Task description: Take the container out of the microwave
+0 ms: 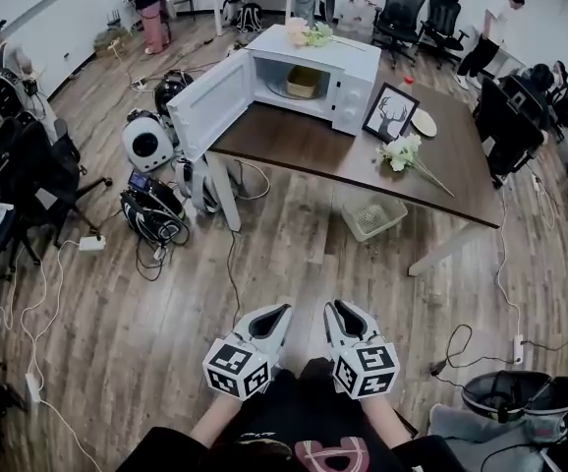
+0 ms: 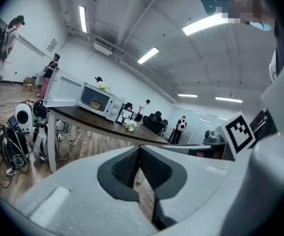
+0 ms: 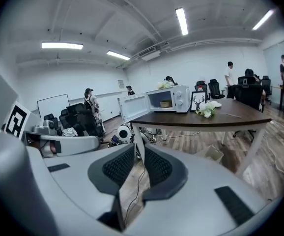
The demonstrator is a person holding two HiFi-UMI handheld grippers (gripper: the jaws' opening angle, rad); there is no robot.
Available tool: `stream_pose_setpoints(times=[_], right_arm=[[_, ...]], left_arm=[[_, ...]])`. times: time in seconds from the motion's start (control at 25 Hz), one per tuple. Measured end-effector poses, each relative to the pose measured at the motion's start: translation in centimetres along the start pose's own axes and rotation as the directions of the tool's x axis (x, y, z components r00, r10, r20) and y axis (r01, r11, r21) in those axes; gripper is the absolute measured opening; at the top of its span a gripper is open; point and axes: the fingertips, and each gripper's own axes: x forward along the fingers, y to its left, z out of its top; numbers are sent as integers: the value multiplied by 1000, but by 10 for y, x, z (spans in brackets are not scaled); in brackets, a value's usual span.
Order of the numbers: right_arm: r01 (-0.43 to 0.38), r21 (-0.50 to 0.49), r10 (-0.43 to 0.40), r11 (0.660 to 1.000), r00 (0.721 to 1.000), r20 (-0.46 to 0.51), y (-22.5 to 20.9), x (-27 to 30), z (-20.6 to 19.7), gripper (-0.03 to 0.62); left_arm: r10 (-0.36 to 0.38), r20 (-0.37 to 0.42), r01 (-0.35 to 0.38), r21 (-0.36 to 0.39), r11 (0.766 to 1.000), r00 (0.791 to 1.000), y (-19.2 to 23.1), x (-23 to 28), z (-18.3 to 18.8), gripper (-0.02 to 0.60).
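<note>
Currently the left gripper point(image 1: 278, 313) and right gripper point(image 1: 339, 310) sit side by side at bottom centre, tilted slightly down. Left jaws touch at the tips with nothing between them; right jaws stand slightly apart, also empty.

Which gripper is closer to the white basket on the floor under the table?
Right. The right gripper hangs almost straight below the basket in the head view; the left gripper is farther left.

A deer picture point(image 1: 391, 112) stands on the brown table point(image 1: 304, 150), white flowers point(image 1: 402, 152) lie near it, and a basket point(image 1: 373, 215) sits on the wooden floor close by.
</note>
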Motion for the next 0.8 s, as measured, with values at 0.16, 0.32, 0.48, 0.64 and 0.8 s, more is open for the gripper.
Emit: stream_pose_setpoints(times=[0.16, 0.32, 0.48, 0.64, 0.8], right_arm=[[5, 10, -5, 1000, 999, -35, 4, 5, -9, 69], [47, -36, -48, 998, 998, -38, 1, 13, -7, 40], [46, -47, -48, 998, 998, -46, -2, 33, -4, 38], [12, -66, -15, 998, 999, -50, -4, 66, 7, 28], [-28, -84, 25, 996, 999, -35, -10, 101, 32, 26]], left_arm=[[-22, -15, 22, -28, 999, 1000, 13, 2, -1, 9], [-26, -17, 26, -38, 999, 1000, 22, 6, 1, 9], [-22, -31, 20, -43, 999, 999, 36, 12, 0, 9], [29, -23, -30, -51, 998, 999, 61, 22, 7, 9], [90, -9, -90, -53, 995, 996, 89, 38, 25, 9]])
